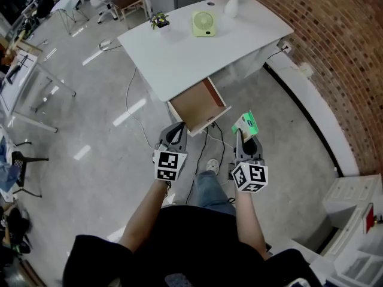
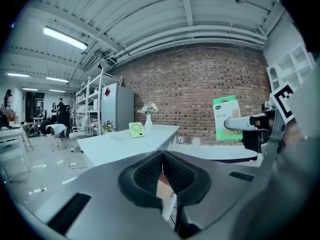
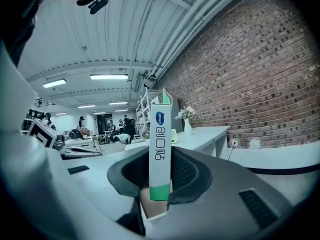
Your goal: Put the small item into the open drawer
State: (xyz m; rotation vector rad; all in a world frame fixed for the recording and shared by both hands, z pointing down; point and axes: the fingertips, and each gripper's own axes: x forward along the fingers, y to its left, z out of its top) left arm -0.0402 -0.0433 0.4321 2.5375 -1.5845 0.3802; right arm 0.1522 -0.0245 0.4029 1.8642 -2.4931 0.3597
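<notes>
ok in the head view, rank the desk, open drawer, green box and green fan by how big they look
1. desk
2. open drawer
3. green box and green fan: about alike. The box is nearer the camera, so I won't rank them.
</notes>
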